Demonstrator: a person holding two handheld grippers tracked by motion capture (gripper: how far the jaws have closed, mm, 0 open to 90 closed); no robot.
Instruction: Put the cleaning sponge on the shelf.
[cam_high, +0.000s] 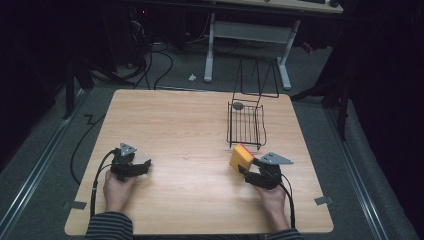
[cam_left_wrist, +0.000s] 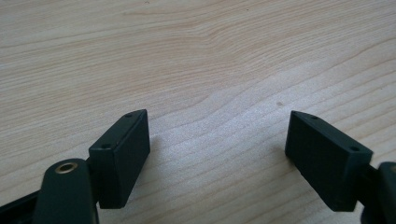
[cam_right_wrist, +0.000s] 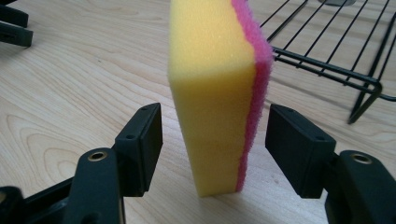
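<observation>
Both jaws of the right gripper (cam_right_wrist: 214, 135) flank the upright sponge (cam_right_wrist: 217, 88) untouching; left gripper (cam_left_wrist: 217, 154) gapes wide.

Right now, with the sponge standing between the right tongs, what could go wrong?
1. The sponge stands on edge with gaps to both pads, so an uneven close by the right tongs could tip it over.
2. The wire rack sits close behind; pushing forward could knock the sponge against its frame.
3. Soft foam may squash and slip when lifted.
</observation>
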